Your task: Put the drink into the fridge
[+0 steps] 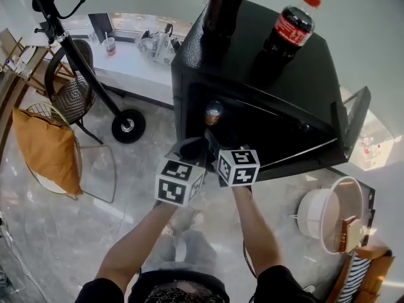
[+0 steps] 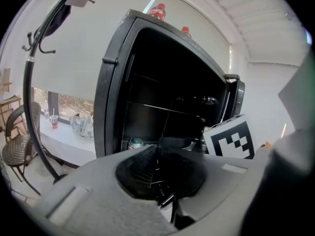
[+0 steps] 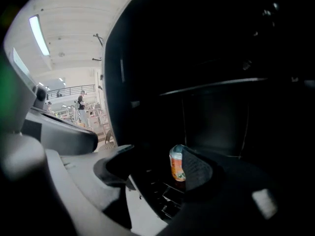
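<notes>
A: Drink location?
B: Can [image 1: 213, 113] upright, low inside open fridge [image 1: 303, 74], at 12 o'clock from both grippers.
A: Jaw status?
B: Right gripper [image 3: 153, 156] spread wide, gripping nothing. Left gripper [image 2: 158, 151] pinched together, empty.

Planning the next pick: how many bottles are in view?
2. Both stand on top of the fridge: the left bottle, cut off by the frame, and the red-capped bottle to its right. Others may be hidden.

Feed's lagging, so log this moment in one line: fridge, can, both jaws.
fridge: open | can: inside, upright | left gripper: jaws shut | right gripper: jaws open, empty | bottles: two on top
</notes>
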